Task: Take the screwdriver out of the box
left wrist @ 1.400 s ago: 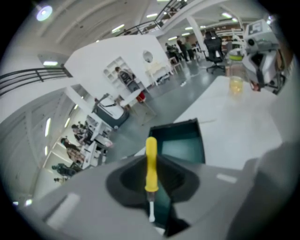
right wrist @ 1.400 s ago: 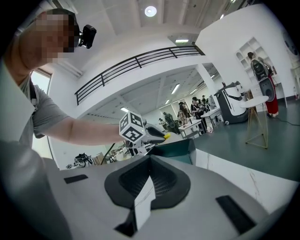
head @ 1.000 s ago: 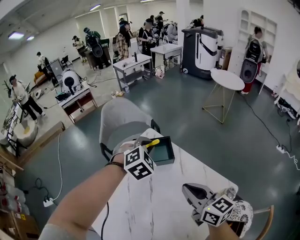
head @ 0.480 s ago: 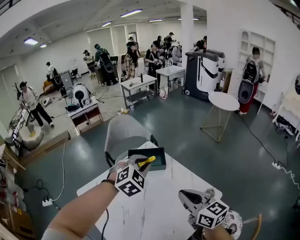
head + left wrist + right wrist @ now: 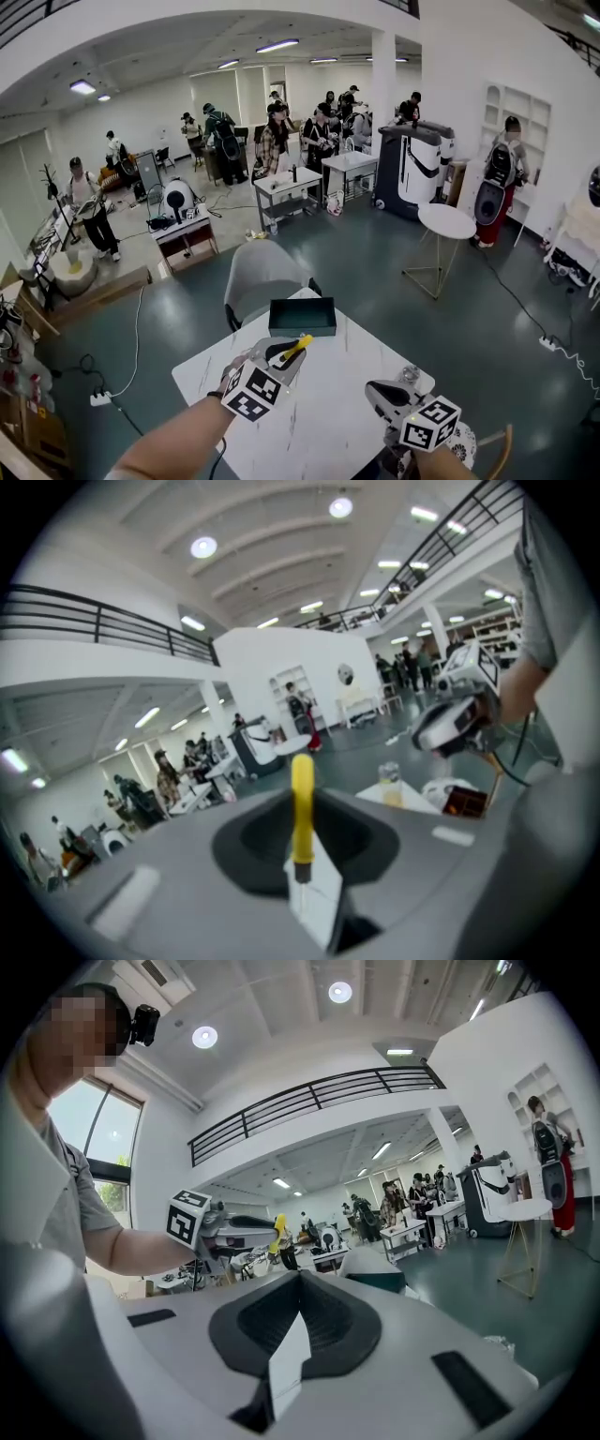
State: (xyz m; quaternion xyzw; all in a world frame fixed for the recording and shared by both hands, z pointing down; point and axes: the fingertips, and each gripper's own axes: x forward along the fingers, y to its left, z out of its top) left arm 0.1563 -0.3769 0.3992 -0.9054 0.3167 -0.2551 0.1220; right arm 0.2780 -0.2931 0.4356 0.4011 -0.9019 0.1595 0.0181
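Two hand-held grippers hang over the white marbled table (image 5: 323,433). At five o'clock, the right gripper (image 5: 377,391) has its jaws together on nothing. The left gripper (image 5: 281,357) is clamped on one screwdriver (image 5: 297,346) — slim, with a yellow handle — held clear of the single dark rectangular box (image 5: 302,318) at twelve o'clock.

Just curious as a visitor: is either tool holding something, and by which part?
The left tool grips the screwdriver by its shaft end, yellow handle sticking out. The right tool holds nothing.
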